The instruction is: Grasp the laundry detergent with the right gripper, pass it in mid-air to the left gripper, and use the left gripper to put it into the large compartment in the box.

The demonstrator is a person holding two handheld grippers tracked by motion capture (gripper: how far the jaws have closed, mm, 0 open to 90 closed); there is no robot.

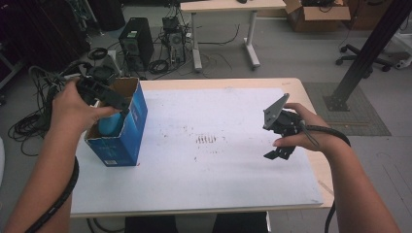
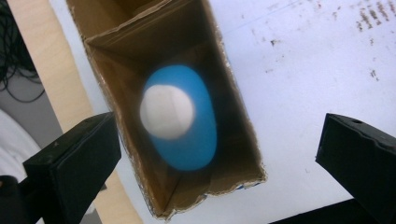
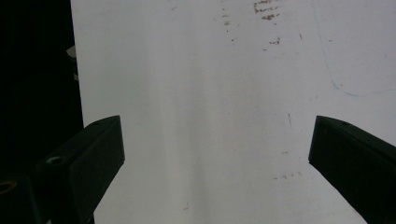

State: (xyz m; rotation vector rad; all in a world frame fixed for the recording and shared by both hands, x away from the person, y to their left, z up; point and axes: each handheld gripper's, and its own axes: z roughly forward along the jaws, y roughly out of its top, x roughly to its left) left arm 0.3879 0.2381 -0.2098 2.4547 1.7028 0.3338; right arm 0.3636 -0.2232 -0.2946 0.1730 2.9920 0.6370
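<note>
Left tool (image 1: 104, 94) above the open top of the box (image 1: 131, 133), jaws spread wide, gripping nothing. Blue object (image 2: 184, 121) with white cap down inside the box, straight below and between the jaws in the left gripper view, blurred, touching neither jaw. Box upright near the left edge of the surface (image 1: 218, 174). Right tool (image 1: 279, 145) well apart over bare surface, jaws wide, empty.

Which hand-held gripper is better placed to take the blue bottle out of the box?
Left: the left hand-held gripper hangs open over the blue cardboard box holding the white-capped blue bottle.
</note>
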